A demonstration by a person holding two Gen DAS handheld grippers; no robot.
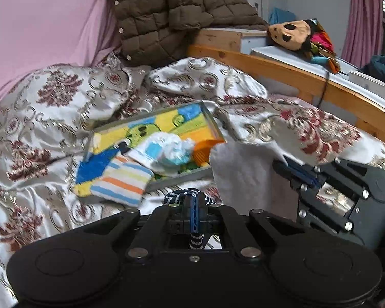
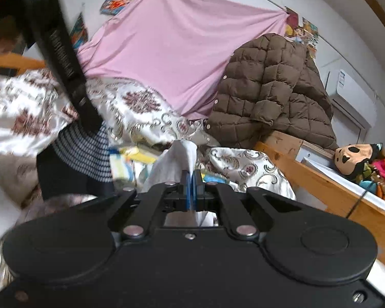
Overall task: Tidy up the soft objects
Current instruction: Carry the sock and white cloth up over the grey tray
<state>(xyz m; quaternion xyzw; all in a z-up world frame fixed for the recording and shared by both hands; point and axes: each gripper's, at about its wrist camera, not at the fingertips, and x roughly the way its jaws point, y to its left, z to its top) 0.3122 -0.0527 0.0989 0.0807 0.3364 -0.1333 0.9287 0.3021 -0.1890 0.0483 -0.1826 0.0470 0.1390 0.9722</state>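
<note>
My left gripper (image 1: 193,200) is shut on a navy cloth with white dots (image 1: 177,196), which hangs below it in the right wrist view (image 2: 89,154). My right gripper (image 2: 191,179) is shut on a white cloth (image 2: 178,159); in the left wrist view that cloth (image 1: 243,174) hangs from the right gripper (image 1: 290,169). A grey tray (image 1: 213,120) on the bed holds a colourful towel (image 1: 166,123), a striped cloth (image 1: 123,179), a white and blue cloth (image 1: 166,151) and an orange item (image 1: 204,151).
The patterned bedspread (image 1: 51,118) is rumpled around the tray. A brown quilted jacket (image 1: 172,15) and a pink sheet (image 1: 46,20) hang behind. A wooden bed rail (image 1: 295,74) and a stuffed toy (image 1: 292,34) are at the right.
</note>
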